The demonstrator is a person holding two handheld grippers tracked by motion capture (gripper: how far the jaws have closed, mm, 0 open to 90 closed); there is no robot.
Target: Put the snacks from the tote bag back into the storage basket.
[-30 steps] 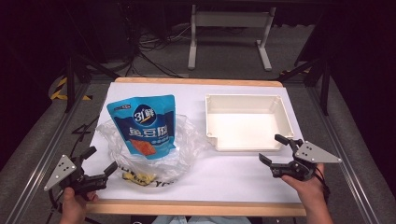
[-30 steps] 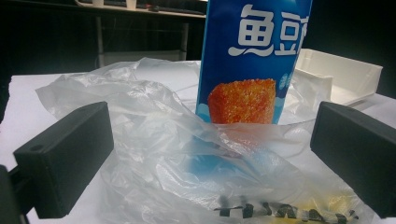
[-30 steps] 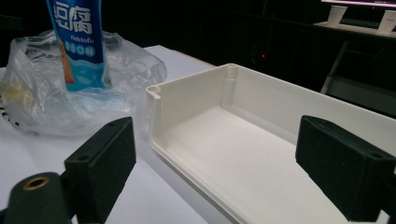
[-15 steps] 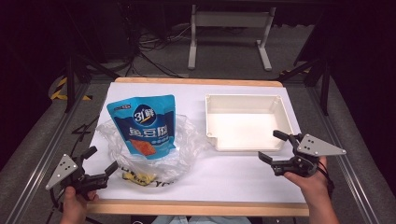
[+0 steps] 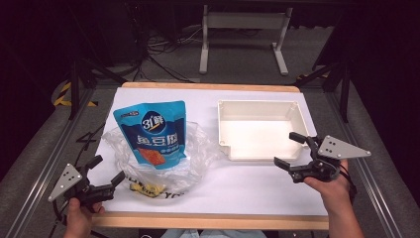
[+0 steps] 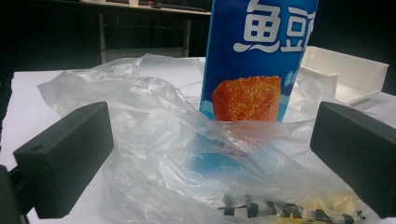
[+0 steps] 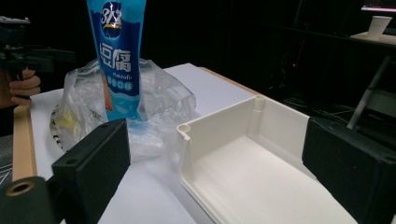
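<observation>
A blue snack pouch (image 5: pixel 153 131) stands upright inside a crumpled clear plastic bag (image 5: pixel 198 148) on the left half of the white table. To its right sits a white tray (image 5: pixel 260 106) with nothing in it. My left gripper (image 5: pixel 108 168) is open near the front left edge and points at the bag (image 6: pixel 154 130) and pouch (image 6: pixel 252 60) without touching them. My right gripper (image 5: pixel 285 148) hovers by the tray's near right corner. Its jaws have just been opening and stand open with nothing gripped. The tray (image 7: pixel 261 140) lies ahead of them.
Yellow pieces (image 5: pixel 143 187) lie in the bag's near end by some black print. A wooden strip (image 5: pixel 208 220) edges the table front. Beyond the far edge stand a metal stand's legs (image 5: pixel 242 44) and cables on a dark floor.
My right gripper has risen a little beside the tray's near right corner, and its jaws look slightly wider. The left gripper, pouch, bag and tray have not moved.
</observation>
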